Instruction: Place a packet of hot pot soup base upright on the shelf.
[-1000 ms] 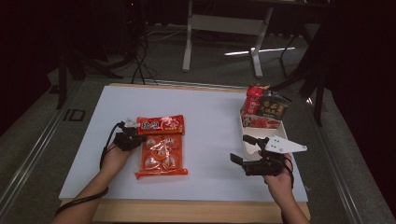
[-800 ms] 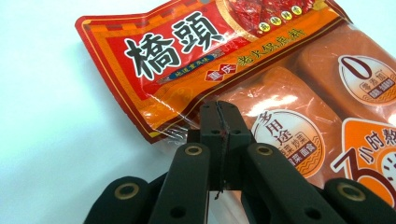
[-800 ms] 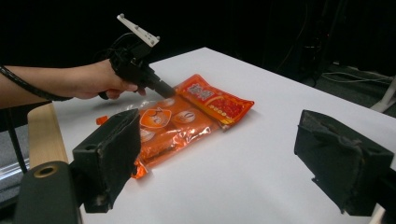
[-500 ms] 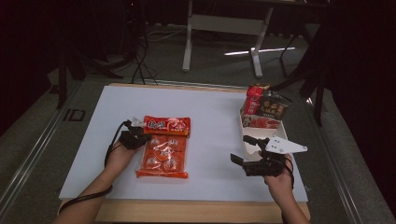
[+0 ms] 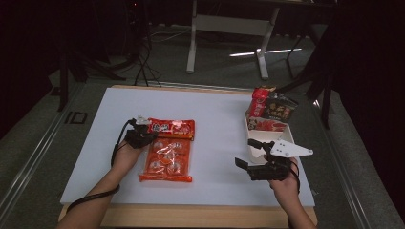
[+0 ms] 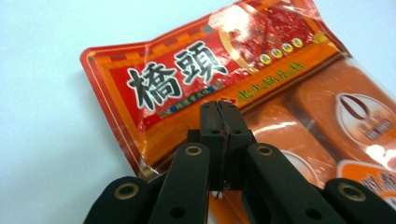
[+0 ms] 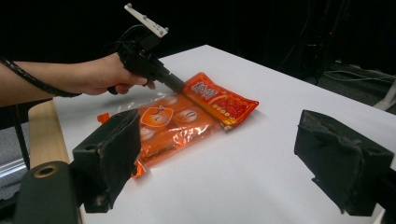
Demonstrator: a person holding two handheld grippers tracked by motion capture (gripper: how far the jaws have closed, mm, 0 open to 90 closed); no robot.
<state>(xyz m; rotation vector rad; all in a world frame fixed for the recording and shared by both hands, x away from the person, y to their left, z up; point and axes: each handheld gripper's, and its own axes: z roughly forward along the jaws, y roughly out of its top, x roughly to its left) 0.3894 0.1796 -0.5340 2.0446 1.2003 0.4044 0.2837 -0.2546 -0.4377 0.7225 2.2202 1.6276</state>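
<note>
- The orange snack bag [image 5: 167, 150] lies at the table's [image 5: 215, 119] near left; it looks light, soft and slippery.
- Our left gripper [image 6: 219, 114] is closed, seemingly pinching its left edge seam, a good hold.
- Our right gripper [image 5: 253, 153] waits wide open.

Glossy orange-red plastic snack bag [image 5: 168, 150] [image 6: 261, 88] [image 7: 191, 116] lying flat on white table, left of centre, long axis running 12 to 6 o'clock in high view. Red header band with black characters sitting at 12 o'clock end; clear lower part showing round orange individually wrapped pieces, reaching toward 6 o'clock. Film wrinkling and catching glare. Upper left edge lying under closed black tips in left gripper view.
</note>
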